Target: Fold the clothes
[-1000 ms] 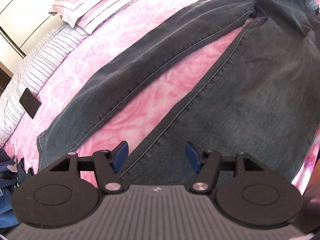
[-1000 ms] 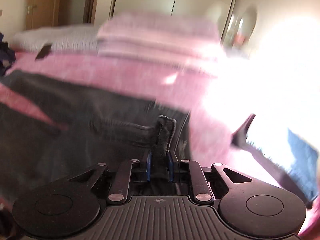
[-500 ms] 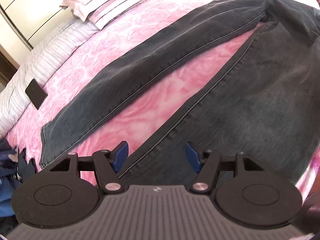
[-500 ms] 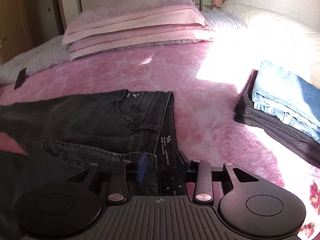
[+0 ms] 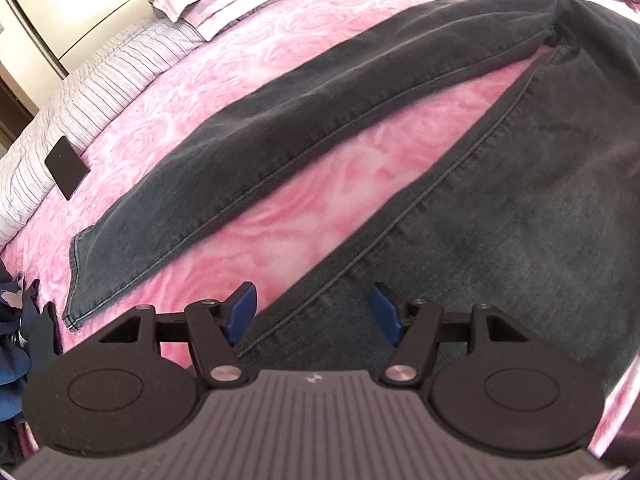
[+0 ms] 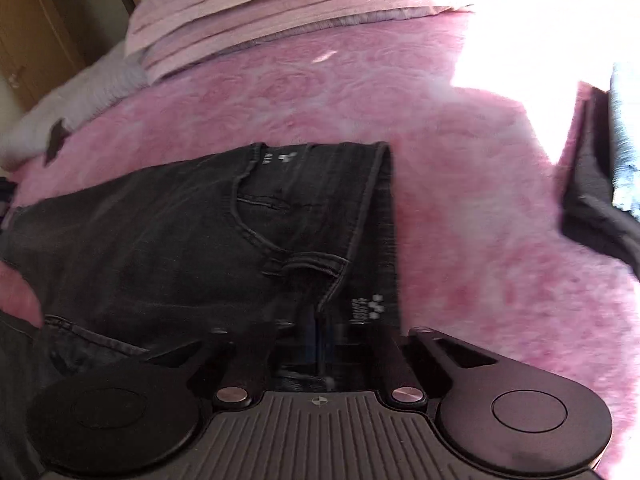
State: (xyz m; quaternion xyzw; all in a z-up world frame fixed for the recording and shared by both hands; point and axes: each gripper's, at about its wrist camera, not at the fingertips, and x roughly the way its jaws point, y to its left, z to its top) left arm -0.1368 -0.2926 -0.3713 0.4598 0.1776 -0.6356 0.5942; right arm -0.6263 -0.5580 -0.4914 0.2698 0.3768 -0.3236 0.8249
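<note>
Meanwhile, dark grey jeans (image 5: 360, 128) are seen spread flat on a pink bedspread (image 5: 320, 216), legs splayed from upper right to lower left of the left wrist view. At bottom centre, the left hand-held gripper (image 5: 312, 312) is held with blue pads apart above one leg's inseam. In the right wrist view, the right hand-held gripper (image 6: 318, 344) is pressed together at the waistband; whether denim is pinched cannot be told. Folded clothes (image 6: 608, 184) are glimpsed at the right edge.
</note>
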